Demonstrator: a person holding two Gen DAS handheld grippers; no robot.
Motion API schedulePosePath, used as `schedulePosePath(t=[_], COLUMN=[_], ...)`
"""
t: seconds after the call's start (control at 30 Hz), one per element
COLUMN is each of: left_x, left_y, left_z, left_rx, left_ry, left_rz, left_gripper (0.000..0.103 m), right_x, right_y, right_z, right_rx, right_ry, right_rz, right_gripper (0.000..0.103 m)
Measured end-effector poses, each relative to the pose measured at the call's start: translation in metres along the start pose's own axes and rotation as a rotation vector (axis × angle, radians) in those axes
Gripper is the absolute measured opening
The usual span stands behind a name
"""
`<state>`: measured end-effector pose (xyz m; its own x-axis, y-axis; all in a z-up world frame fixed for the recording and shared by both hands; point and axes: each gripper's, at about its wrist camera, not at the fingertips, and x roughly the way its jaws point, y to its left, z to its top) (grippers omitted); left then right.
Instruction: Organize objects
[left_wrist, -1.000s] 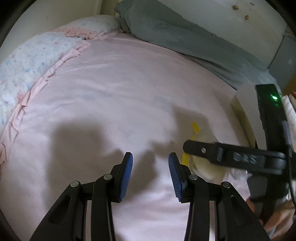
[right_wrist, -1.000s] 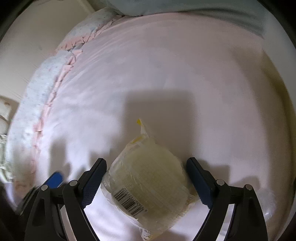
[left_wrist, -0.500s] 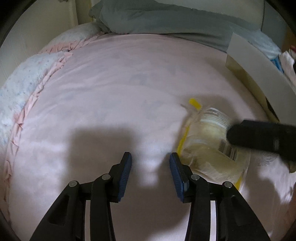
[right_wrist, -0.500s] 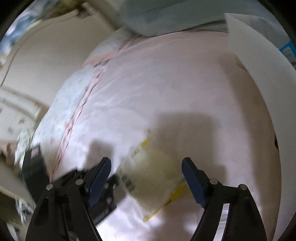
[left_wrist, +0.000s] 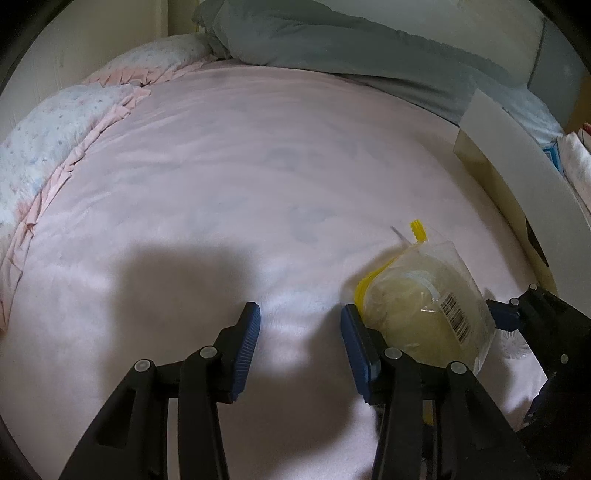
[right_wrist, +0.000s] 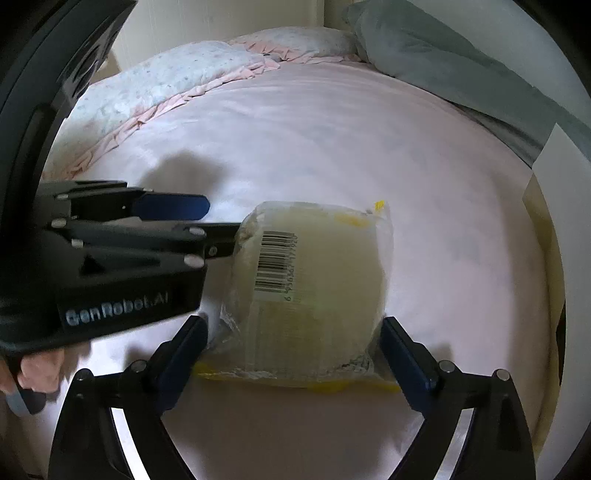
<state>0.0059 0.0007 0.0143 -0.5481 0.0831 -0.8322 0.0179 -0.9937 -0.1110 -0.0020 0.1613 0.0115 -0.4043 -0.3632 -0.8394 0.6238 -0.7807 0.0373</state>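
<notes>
From the left wrist view, the left tongs (left_wrist: 300, 338) have just been easing a bit wider with nothing between them but pink bed (left_wrist: 258, 166); the clear packet (left_wrist: 421, 314) that was out at 2 o'clock a second ago now sits right against their right-hand pad, yellow tab end aimed at 12. From the right wrist view, the right tongs (right_wrist: 291, 350) have rolled and just reopened, straddling the packet (right_wrist: 310, 284) released, not clamped, its long axis running 6 to 12 between the pads, so I'd guess they're lining up a cleaner grab.
</notes>
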Motion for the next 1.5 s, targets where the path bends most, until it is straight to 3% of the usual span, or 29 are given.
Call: schedulePosePath(t=[0.13,0.37,0.6,0.67,0.7,0.73,0.8,0.87,1.0,1.13,1.23,1.4,1.5], left_x=[-0.004,-0.029,-0.076,-0.090,-0.096,-0.100,-0.106,-0.109,-0.098,-0.080,-0.065,-0.039,-0.026], left_y=[0.007,0.008,-0.013,-0.026,-0.033,-0.042,-0.054,-0.063,-0.063,-0.051,-0.054,-0.078,-0.099], left_z=[0.001,0.008,0.009,0.006,0.005,0.005,0.005,0.001,-0.016,-0.033,-0.039,-0.046,-0.048], left_rx=[-0.019,-0.049,-0.035,0.004,0.019,0.039,0.079,0.129,0.181,0.124,0.140,0.230,0.296], left_ry=[0.017,-0.021,-0.094,-0.114,-0.123,-0.130,-0.129,-0.131,-0.077,-0.001,0.041,0.114,0.126], left_rz=[-0.031,-0.085,-0.235,-0.280,-0.302,-0.333,-0.344,-0.299,-0.180,-0.157,-0.116,-0.120,-0.129], left_gripper=[0.047,0.046,0.046,0.046,0.046,0.046,0.046,0.046,0.046,0.046,0.046,0.046,0.046], right_x=[-0.011,-0.038,-0.108,-0.133,-0.145,-0.156,-0.167,-0.170,-0.156,-0.137,-0.122,-0.106,-0.099], right_y=[-0.001,-0.005,-0.023,-0.033,-0.039,-0.047,-0.064,-0.072,-0.073,-0.077,-0.076,-0.064,-0.061], right_z=[-0.004,-0.004,0.001,0.000,-0.001,-0.004,-0.010,-0.017,-0.039,-0.051,-0.055,-0.049,-0.049], right_rx=[0.030,0.110,0.088,0.095,0.108,0.141,0.220,0.256,0.263,0.328,0.366,0.343,0.338], right_ry=[-0.034,-0.067,-0.107,-0.125,-0.139,-0.160,-0.192,-0.206,-0.114,-0.002,0.044,0.060,0.047], right_rz=[-0.029,-0.008,-0.018,-0.017,-0.022,-0.010,0.060,0.030,0.043,0.018,0.021,-0.015,0.010], right_gripper=[0.079,0.073,0.067,0.052,0.033,0.026,0.026,0.027,0.031,0.036,0.037,0.051,0.053])
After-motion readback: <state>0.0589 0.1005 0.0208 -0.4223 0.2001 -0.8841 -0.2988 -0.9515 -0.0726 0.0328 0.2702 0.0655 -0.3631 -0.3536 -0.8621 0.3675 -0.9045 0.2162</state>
